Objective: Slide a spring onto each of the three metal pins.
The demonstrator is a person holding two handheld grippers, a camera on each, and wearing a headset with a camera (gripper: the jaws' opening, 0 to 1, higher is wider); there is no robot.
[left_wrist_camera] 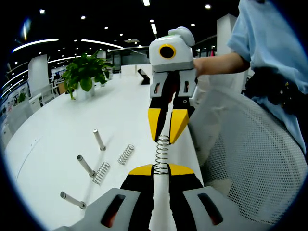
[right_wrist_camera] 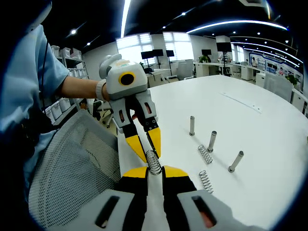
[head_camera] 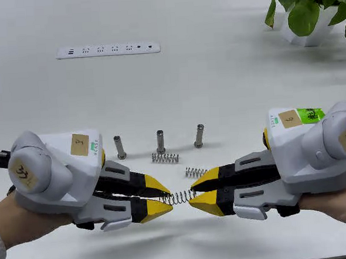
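Observation:
Three metal pins stand upright in a row on the white table: left pin [head_camera: 119,147], middle pin [head_camera: 160,141], right pin [head_camera: 198,135]. All three are bare. A loose spring [head_camera: 165,158] lies by the middle pin and another loose spring [head_camera: 195,172] lies nearer to me. A third spring [head_camera: 178,196] hangs level above the table, its ends held between my left gripper [head_camera: 167,198] and my right gripper [head_camera: 193,194], tip to tip. In the left gripper view this held spring [left_wrist_camera: 162,153] runs from my own jaws to the right gripper's. The right gripper view shows the held spring [right_wrist_camera: 153,162] the same way.
A white power strip [head_camera: 107,50] lies at the back of the table. A potted plant [head_camera: 312,6] stands at the back right. A white mesh chair [right_wrist_camera: 72,163] and a person in a light blue shirt [left_wrist_camera: 269,43] are at the table's near edge.

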